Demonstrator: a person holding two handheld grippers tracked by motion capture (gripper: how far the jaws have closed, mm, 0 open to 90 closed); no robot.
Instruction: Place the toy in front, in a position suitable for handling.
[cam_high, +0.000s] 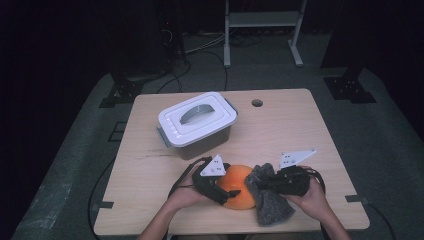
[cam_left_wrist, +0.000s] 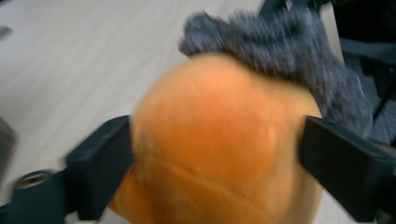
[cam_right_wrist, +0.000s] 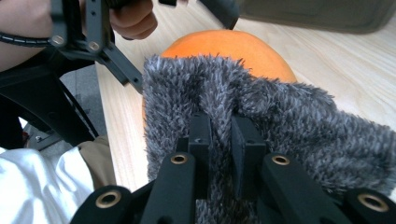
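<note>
A smooth, round orange ball (cam_high: 239, 190) sits near the front edge of the wooden table (cam_high: 280, 130), clamped between the left gripper's (cam_high: 220, 190) spread jaws. Draped against its right side is a fuzzy grey cloth (cam_high: 270, 200), a fold pinched in the right gripper's (cam_high: 261, 184) narrow jaws.

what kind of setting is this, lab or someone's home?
Most likely a lab or recording studio, not a home: a lone wooden table on grey carpet, dark surroundings, cables on the floor, black stand bases beside it, and a metal frame behind.

Ball (cam_high: 239, 187) left of cloth (cam_high: 270, 200), touching, lidded box (cam_high: 197, 125) behind them
</note>
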